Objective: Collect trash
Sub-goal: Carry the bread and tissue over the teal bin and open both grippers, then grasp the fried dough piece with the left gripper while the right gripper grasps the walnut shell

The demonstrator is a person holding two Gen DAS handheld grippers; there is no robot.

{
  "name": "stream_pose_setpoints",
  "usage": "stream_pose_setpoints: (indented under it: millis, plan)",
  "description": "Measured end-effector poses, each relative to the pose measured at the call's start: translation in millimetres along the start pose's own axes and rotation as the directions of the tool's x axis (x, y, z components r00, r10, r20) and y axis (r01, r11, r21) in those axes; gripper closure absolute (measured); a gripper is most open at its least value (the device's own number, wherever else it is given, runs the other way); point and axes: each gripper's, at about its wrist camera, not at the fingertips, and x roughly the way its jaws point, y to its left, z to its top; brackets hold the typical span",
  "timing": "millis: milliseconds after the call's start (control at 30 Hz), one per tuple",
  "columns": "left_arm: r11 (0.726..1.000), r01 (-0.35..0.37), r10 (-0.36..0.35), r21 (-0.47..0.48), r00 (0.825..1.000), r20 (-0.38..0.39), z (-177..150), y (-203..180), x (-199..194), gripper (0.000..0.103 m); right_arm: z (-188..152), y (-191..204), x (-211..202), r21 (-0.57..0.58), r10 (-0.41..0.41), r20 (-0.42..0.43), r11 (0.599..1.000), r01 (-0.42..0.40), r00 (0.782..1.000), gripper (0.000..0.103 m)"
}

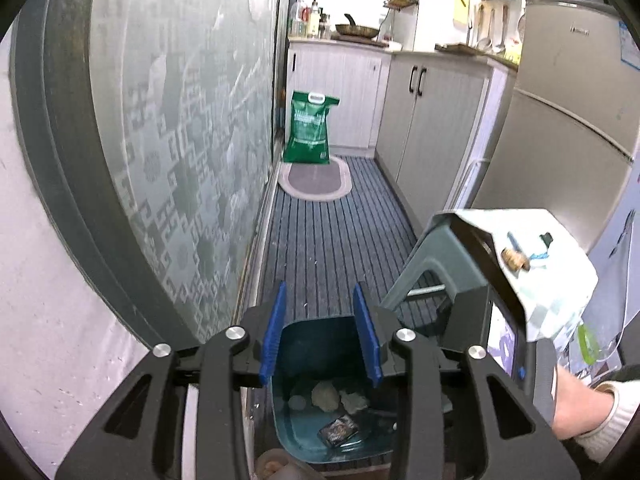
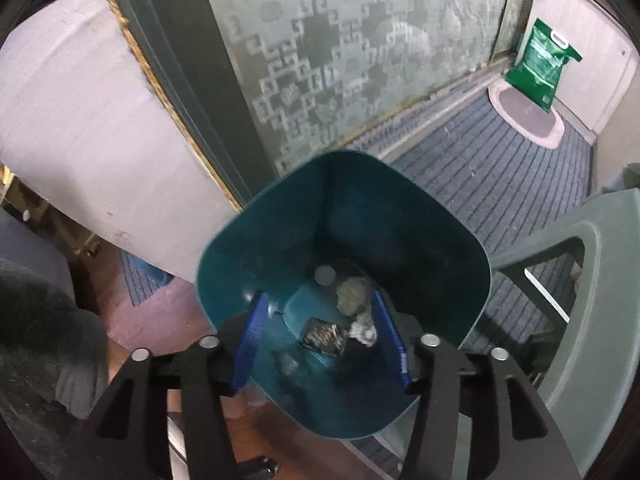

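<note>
A teal trash bin [image 2: 420, 240] stands on the floor by a frosted glass door. At its bottom lie a dark wrapper [image 2: 322, 336], crumpled paper [image 2: 352, 290], a silvery wad [image 2: 364, 332] and a small white disc [image 2: 325, 275]. My right gripper [image 2: 322, 340] hangs over the bin's mouth, pointing down into it, open with nothing between its blue pads. In the left wrist view my left gripper [image 1: 320, 320] is higher, above the bin [image 1: 304, 344], open and empty. The wrapper [image 1: 340, 430] and paper [image 1: 325, 396] show below it. The right gripper's body [image 1: 500, 280] and the hand [image 1: 580, 400] holding it fill that view's right side.
A grey plastic stool [image 2: 600, 260] stands right beside the bin. A green bag [image 1: 310, 128] leans by an oval mat [image 1: 316, 180] at the far end of the striped floor runner [image 1: 328, 240]. Kitchen cabinets [image 1: 432, 120] and a fridge [image 1: 568, 120] line the right; the glass door [image 1: 180, 120] lines the left.
</note>
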Motion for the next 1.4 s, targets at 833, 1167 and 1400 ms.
stream_pose_setpoints:
  millis: [833,1167,1400]
  plan:
    - [0.996,0.085,-0.080,-0.025,0.986,0.145,48,-53,-25,0.051,-19,-76,-173,0.177,-0.135,0.390,0.982,0.070,0.911,0.040]
    - [0.985,0.147,-0.154,0.086,0.985,0.076,50,-117,15,0.050,-46,-137,-237,0.278,-0.276,0.398,0.945,0.171,0.875,0.038]
    - [0.963,0.201,-0.203,0.176,0.979,-0.010,47,-164,48,0.047,-64,-184,-261,0.327,-0.340,0.381,0.919,0.219,0.860,0.037]
